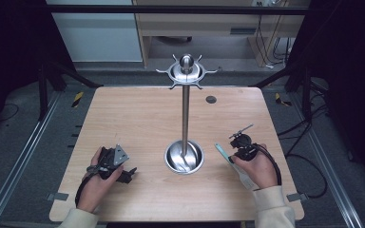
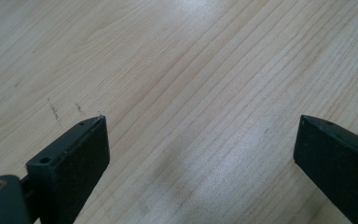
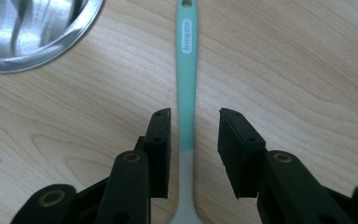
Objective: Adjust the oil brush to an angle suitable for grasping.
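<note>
utensil handle point(image 3: 187, 88): mint green, white toward the end between the black jaws | bench point(image 3: 298, 70): pale wood grain | stand base point(image 3: 23, 32), beyond the jaws: shiny silver

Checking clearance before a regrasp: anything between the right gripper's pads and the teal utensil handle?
Nothing. In the right gripper view the right gripper straddles the teal handle with bare table showing on both sides.

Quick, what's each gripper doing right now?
Left gripper: open, holding nothing, over bare table.
Right gripper: open, jaws either side of the teal utensil handle, not gripping it.
</note>
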The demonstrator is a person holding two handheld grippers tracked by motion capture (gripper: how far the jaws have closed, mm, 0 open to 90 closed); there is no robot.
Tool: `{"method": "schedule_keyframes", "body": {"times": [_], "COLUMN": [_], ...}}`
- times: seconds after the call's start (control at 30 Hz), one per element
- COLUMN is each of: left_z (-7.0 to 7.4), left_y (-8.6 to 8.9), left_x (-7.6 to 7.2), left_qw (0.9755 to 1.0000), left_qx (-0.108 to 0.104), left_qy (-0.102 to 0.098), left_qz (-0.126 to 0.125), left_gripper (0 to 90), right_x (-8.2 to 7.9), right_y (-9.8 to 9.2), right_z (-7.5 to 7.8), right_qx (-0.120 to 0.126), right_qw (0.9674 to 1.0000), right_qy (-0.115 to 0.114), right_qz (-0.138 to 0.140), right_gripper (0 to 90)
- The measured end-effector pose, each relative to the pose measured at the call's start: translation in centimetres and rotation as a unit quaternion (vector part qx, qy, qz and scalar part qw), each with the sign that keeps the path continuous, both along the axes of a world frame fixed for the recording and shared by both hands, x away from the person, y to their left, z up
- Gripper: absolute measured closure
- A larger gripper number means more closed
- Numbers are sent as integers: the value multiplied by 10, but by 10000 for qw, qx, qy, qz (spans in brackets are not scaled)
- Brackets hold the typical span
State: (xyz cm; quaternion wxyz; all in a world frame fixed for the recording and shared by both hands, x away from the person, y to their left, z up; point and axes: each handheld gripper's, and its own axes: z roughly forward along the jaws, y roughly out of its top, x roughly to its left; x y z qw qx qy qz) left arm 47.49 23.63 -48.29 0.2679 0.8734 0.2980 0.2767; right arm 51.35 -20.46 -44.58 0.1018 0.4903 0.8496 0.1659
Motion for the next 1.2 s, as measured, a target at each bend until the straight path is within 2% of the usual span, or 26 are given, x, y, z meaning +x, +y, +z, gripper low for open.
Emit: {"method": "schedule_keyframes", "body": {"times": [0.27, 0.47, 0.73, 1.2], "left_z": [0, -1, -1, -1], "left_y": [-1, -1, -1, -2], "left_x": [0, 0, 0, 0], "left_qw": [10000, 10000, 10000, 10000], "left_qx": [11, 16, 17, 51], "left_qy": [16, 21, 22, 34], "left_qz": [-19, -25, -26, -50], "left_gripper": [31, 31, 31, 31], "right_x": [0, 0, 1, 1], "right_y": [1, 2, 2, 1], "right_z": [-12, -15, -18, -18], "right_qx": [-67, -72, -82, -134], "right_qw": [9996, 9993, 9991, 9987], "right_qy": [284, 367, 408, 497], "right_qz": [19, 40, 80, -13], "right_gripper": [710, 731, 757, 782]}}
